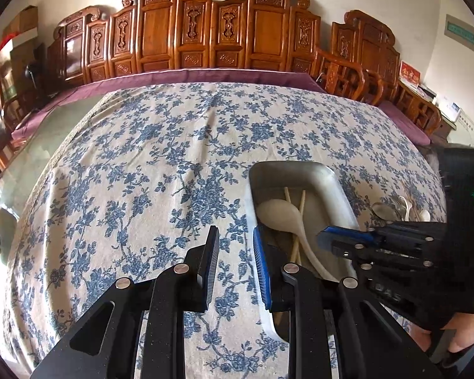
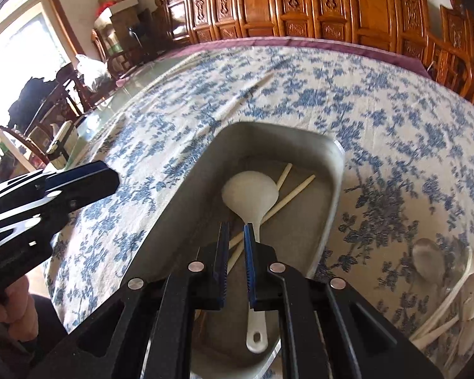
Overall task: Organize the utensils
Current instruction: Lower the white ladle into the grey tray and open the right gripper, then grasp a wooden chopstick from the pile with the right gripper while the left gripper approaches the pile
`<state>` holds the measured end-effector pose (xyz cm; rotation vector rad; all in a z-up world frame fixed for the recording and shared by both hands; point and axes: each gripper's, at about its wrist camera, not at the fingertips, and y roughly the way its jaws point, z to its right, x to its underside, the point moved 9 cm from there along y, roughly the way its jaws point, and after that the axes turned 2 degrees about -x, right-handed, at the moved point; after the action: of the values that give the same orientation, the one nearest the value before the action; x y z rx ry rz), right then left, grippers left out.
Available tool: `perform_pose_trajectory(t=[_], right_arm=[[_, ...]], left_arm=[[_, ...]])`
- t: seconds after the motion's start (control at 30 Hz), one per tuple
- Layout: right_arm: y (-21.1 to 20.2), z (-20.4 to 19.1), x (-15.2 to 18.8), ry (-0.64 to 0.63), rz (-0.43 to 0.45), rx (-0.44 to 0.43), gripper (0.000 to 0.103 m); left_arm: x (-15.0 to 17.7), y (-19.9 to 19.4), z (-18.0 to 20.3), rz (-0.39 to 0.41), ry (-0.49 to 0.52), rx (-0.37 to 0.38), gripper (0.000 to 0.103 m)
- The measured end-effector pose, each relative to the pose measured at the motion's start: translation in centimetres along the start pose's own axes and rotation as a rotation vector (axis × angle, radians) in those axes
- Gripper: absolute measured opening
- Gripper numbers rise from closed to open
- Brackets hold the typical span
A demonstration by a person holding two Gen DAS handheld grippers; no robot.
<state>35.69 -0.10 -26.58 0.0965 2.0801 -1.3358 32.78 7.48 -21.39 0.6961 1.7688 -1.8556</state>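
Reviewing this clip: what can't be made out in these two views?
- Loose utensils right of the tray: blurred in the right wrist view, small and partly behind the right gripper in the left; count unclear.
- Chopsticks: lower ends hidden by ladle and fingers.
- Tray's near end: covered by both grippers.

The metal tray [image 2: 328, 189] looks like dull brushed steel, matt inside with a brighter rim. In it, ahead of the right gripper [image 2: 236, 246], lies a smooth, off-white plastic ladle [image 2: 249, 192] across pale wooden chopsticks [image 2: 295, 189]. The tablecloth [image 1: 142, 164] is woven cloth, creased, printed with blue flowers. The gripper's fingers [image 2: 222, 252] are matt black plastic with ribbed blue pads. To its right, a metal spoon [image 2: 428, 259] shines glossy.
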Motion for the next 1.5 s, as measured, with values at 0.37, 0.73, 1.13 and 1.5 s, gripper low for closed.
perform_pose_trajectory(t=[0.37, 0.73, 1.13, 1.5], right_arm=[[-8.5, 3.1, 2.4, -0.026, 0.083, 0.056, 0.012], [-14.5, 9.3, 6.2, 0.041, 0.135, 0.153, 0.012], [-14.1, 20.1, 10.0, 0.221, 0.135, 0.261, 0.012], [-11.9, 22.0, 11.8, 0.237, 0.082, 0.254, 0.012]], left_arm=[[0.8, -2.2, 4.0, 0.019, 0.06, 0.018, 0.022], [2.7, -3.2, 8.8, 0.003, 0.13, 0.05, 0.024], [4.0, -1.2, 16.4, -0.043, 0.238, 0.133, 0.025], [4.7, 1.4, 19.8, -0.086, 0.272, 0.16, 0.025]])
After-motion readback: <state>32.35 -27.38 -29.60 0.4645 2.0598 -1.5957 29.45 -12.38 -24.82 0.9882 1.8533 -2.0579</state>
